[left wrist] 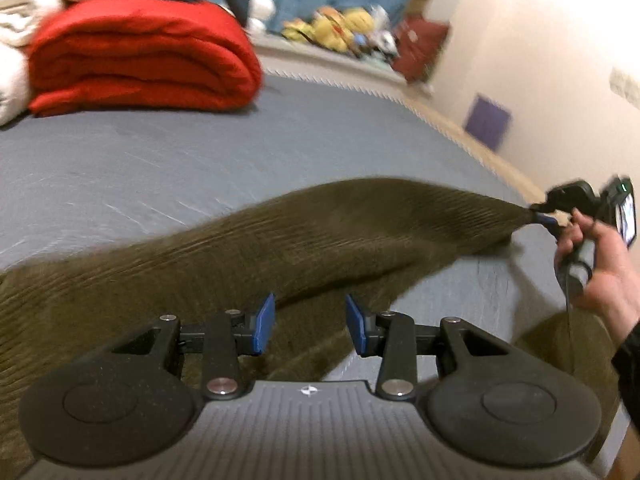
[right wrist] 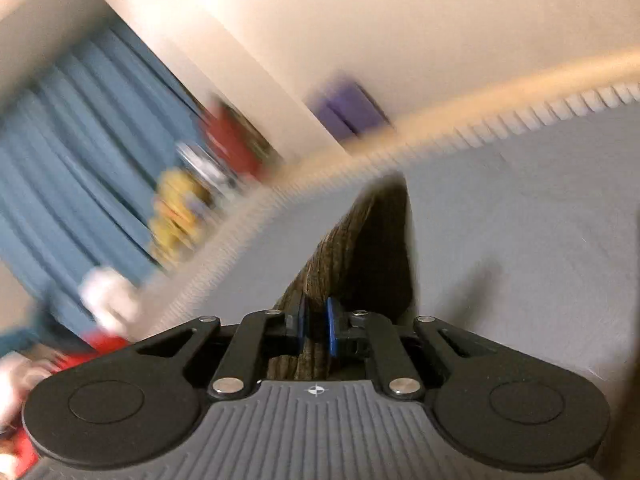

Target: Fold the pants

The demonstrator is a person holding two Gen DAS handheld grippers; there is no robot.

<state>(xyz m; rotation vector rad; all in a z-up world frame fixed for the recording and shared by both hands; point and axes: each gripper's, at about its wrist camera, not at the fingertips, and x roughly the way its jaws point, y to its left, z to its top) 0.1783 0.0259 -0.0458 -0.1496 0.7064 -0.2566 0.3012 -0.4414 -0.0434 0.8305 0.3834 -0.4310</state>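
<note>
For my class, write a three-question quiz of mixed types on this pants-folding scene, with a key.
1. True or false: the right gripper is shut on the pants.
2. What lies beside the white bedding at the far end of the bed? A) a red blanket B) a black suitcase C) a green towel
3. Fill in: the left gripper hovers over the pants with its jaws ____.

Key: 1 true; 2 A, the red blanket; 3 open, nothing pinched between them.

Probably a home bedroom: bed (left wrist: 200, 152), red blanket (left wrist: 140, 56), blue curtains (right wrist: 80, 120).
</note>
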